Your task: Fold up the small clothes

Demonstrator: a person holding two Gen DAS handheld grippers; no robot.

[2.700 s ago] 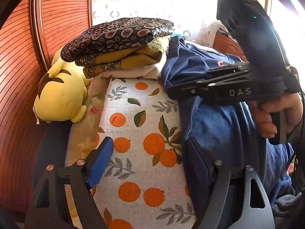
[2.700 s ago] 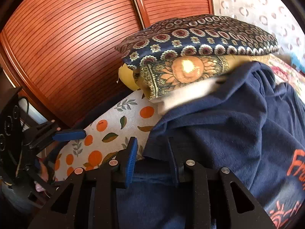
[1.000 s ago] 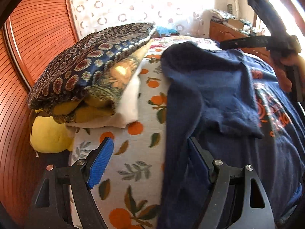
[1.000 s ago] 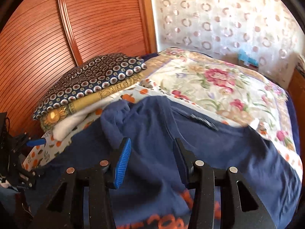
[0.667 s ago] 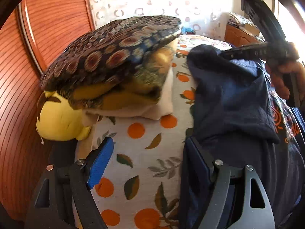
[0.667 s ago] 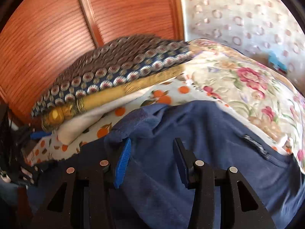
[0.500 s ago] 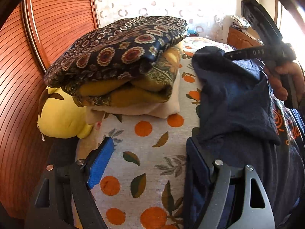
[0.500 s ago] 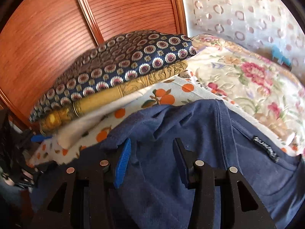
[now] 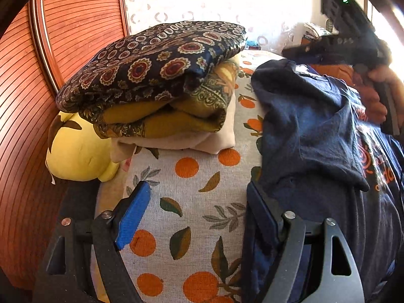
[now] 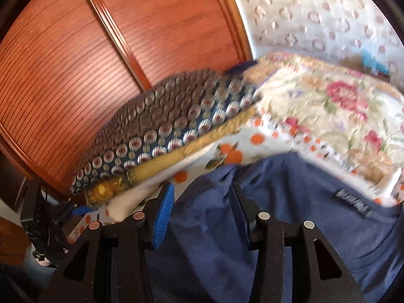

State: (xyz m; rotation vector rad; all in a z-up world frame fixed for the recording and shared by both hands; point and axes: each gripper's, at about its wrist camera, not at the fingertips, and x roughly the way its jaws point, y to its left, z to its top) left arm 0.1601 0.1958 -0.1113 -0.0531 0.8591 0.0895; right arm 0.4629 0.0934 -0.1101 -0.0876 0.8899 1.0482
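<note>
Both grippers have swung back toward the bed's pillow corner. The right gripper (image 10: 202,212), jaws just narrowing but unclamped, straddles the navy shirt (image 10: 252,227); the left gripper (image 9: 199,217) gapes. Closing on thick folds could bunch it.

Shirt (image 9: 310,126) right of stack (image 9: 161,75).

The T-shirt (image 9: 310,131) is navy blue with an orange print (image 9: 373,161) on its front. The sheet (image 9: 192,202) under it is pale grey-white, scattered with oranges and green-brown leaves. The top cushion (image 9: 156,63) is dark navy with ringed red and cream medallions; the fabric below it (image 9: 161,118) is mustard yellow with an ornate border. The plush toy (image 9: 75,149) is yellow with brown marks. The quilt (image 10: 335,116) is cream with pink flowers. The wooden panelling (image 10: 126,58) is reddish brown and ribbed.
</note>
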